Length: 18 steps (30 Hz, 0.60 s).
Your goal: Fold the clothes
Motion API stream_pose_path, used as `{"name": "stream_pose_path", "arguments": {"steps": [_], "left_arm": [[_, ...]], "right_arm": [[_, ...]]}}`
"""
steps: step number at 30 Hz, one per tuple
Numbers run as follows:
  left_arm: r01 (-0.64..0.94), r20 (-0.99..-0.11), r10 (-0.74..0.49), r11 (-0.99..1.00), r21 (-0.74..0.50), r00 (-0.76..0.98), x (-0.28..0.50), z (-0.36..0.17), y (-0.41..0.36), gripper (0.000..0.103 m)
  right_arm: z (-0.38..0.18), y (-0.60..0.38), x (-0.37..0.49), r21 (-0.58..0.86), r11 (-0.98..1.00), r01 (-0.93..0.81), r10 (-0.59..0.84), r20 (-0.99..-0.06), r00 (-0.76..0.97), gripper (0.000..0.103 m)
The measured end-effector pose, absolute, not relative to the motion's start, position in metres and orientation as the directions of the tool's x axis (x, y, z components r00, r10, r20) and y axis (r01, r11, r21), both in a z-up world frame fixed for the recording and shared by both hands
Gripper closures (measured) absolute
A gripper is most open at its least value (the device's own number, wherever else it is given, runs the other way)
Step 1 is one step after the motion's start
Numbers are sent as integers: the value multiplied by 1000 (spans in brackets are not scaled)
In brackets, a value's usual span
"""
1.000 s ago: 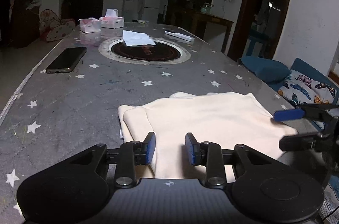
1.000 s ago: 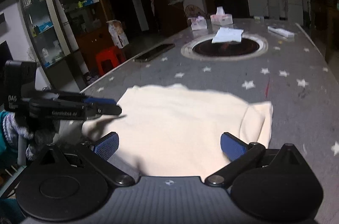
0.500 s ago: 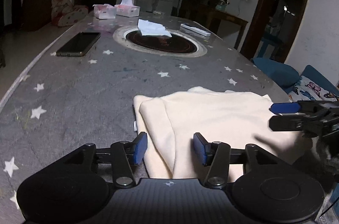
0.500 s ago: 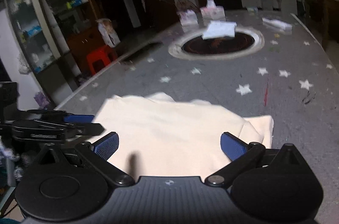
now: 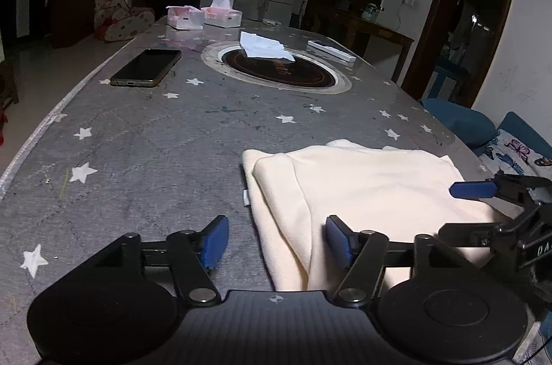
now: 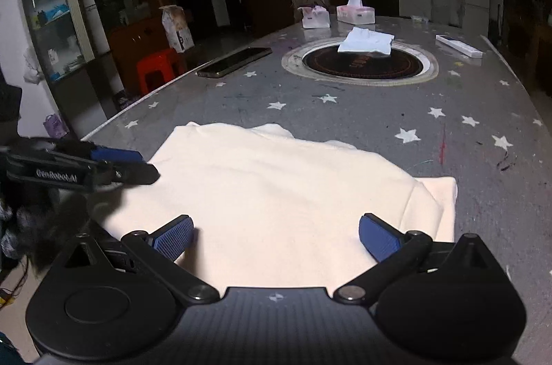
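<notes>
Jaws of the left gripper (image 5: 276, 242) have spread wide, freeing the shirt (image 5: 362, 192); right gripper (image 6: 276, 235) gapes too, so this fold looks finished.

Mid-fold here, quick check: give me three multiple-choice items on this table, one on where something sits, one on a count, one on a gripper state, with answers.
1. Where does the white cloth lie?
A. on the round dark inset in the table
B. on the phone
C. on the cream garment

2. How many tissue boxes stand at the far end of the table?
A. one
B. two
C. four

3. How does the left gripper stand?
A. shut on the garment
B. shut on nothing
C. open, its pads either side of the garment's edge

Answers:
1 A, it rests on the rim of the round inset.
2 B, one tissue box beside another.
3 C, a clear gap shows between the blue pads over the cream garment.
</notes>
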<state>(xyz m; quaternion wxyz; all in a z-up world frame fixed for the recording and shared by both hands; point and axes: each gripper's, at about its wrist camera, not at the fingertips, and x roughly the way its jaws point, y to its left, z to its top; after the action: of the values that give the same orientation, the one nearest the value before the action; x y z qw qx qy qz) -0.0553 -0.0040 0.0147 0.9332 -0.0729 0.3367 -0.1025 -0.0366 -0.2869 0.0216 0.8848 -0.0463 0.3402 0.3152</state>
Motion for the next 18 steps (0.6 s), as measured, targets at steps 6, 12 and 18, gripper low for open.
{"name": "stream_pose_path", "arguments": {"steps": [6,12,18], "left_arm": [[126,-624,-233,969,-212,746,-54,15,-5,21],[113,-632,-225,971,-212,742,-55,15,-5,12],[82,-637,-208,972,-222,743,-57,16,2,8]], "right_arm": [[30,-272,-50,70,775,-627,526,-622,580,0],[32,-247,-68,-30,726,-687,519,-631,577,0],[34,-214,-91,-148,630,-762,534,-630,564,0]]}}
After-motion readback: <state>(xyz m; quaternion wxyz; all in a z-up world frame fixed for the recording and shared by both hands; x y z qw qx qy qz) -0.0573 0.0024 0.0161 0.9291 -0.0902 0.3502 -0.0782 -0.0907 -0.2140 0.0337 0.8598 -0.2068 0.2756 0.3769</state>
